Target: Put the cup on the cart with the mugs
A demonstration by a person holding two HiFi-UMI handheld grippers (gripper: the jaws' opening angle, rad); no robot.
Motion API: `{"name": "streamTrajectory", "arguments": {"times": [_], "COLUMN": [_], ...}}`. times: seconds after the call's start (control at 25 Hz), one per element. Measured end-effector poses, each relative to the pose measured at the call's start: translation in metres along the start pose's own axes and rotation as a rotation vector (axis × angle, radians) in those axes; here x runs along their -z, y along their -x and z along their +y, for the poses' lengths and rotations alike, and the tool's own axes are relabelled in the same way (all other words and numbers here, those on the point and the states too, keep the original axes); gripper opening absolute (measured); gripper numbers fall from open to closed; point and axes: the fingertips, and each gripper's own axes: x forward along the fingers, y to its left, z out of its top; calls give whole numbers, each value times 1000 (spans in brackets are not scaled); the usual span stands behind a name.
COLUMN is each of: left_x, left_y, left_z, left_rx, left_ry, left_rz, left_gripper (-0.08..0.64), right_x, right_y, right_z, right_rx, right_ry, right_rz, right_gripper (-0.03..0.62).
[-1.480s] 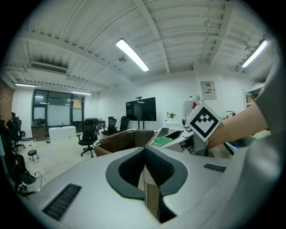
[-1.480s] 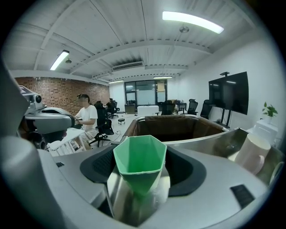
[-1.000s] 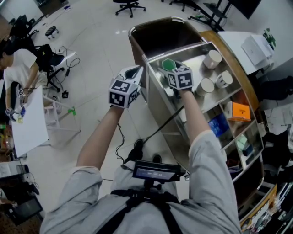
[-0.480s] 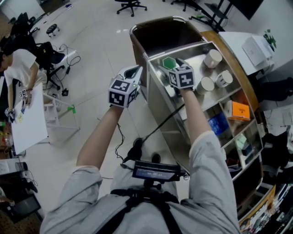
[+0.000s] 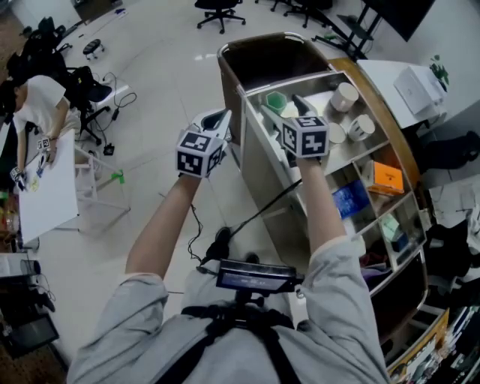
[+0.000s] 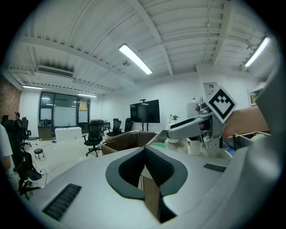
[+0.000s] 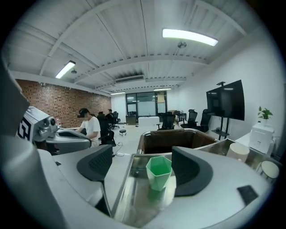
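A green faceted cup (image 5: 276,100) (image 7: 158,172) stands upright on the steel top shelf of the cart (image 5: 253,131). Three white mugs (image 5: 346,96) sit further right on that shelf. My right gripper (image 5: 285,110) (image 7: 143,171) hovers just behind and above the cup. Its jaws have just been opening and stand wide, with the cup ahead between them and no pad touching it. My left gripper (image 5: 220,120) (image 6: 145,172) hangs left of the cart over the floor, its pads (image 6: 156,167) pressed together with nothing in them.
A brown bin (image 5: 262,56) forms the cart's far end. Lower shelves hold an orange box (image 5: 388,176) and a blue pack (image 5: 349,201). A person (image 5: 34,105) works at a white table (image 5: 49,199) at the left. Office chairs (image 5: 217,9) and floor cables lie beyond.
My right gripper has lifted up and drawn back from the green cup, which stays standing on the shelf. The left gripper has drifted slightly.
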Motion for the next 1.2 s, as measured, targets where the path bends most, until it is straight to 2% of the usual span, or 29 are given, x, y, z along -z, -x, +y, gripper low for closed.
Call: {"name": "streamTrajectory", "arguments": {"times": [0.16, 0.28, 0.4, 0.52, 0.68, 0.8, 1.04, 1.2], "left_x": [2, 2, 4, 13, 32, 45, 63, 72], "left_y": [20, 37, 53, 73, 98, 116, 142, 162], "left_z": [-11, -20, -26, -32, -39, -44, -55, -50], "left_rx": [1, 7, 2, -12, -26, -50, -62, -53], "left_ry": [3, -2, -7, 4, 32, 43, 32, 25], "left_rz": [-1, -5, -10, -4, 21, 36, 78, 78], "left_gripper": [2, 2, 2, 2, 2, 2, 2, 2], "right_x": [-4, 0, 11, 32, 62, 79, 105, 127], "right_y": [41, 70, 94, 114, 132, 145, 169, 177], "right_z": [33, 62, 83, 96, 108, 116, 125, 136], "right_rx": [-51, -96, -107, -100, -90, -85, -36, 0], "right_ry": [0, 6, 10, -18, -59, -80, -84, -117], "right_rz": [-48, -72, -84, -84, -69, -64, -49, -35], "right_gripper": [403, 369, 282, 200, 136, 107, 96, 47]}}
